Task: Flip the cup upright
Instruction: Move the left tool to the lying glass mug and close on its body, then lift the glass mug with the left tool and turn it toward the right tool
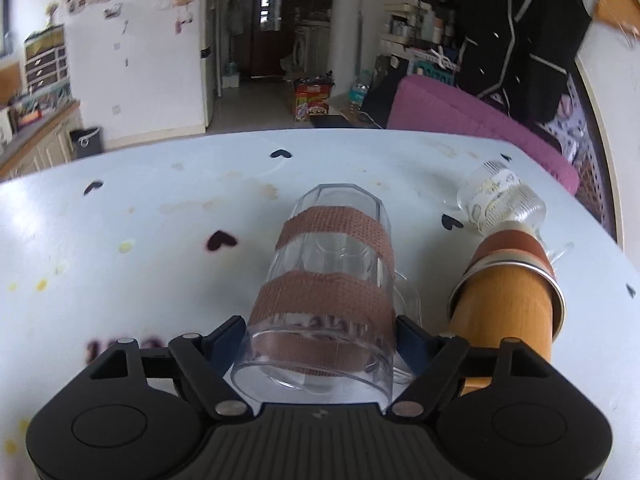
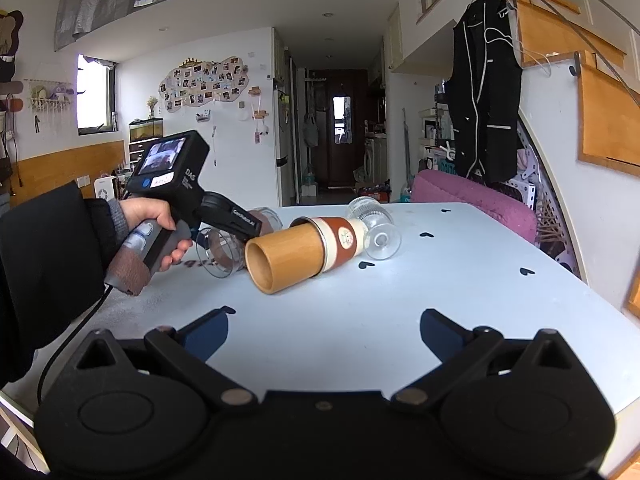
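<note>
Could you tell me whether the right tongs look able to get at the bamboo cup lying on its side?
Probably yes: the right tongs are open, with bare table between them and the bamboo cup, whose mouth faces them.

A: Where is the left wrist view looking from?
B: It's sitting low, close over the tabletop (image 1: 120,280), facing the hallway.
A: And the right?
B: It's hanging farther back, sharing that tabletop (image 2: 440,288).

On the table (image 2: 460,280), the taped cup (image 1: 328,280) lies left of the bamboo cup (image 1: 508,300), the glass (image 1: 500,200) behind.
</note>
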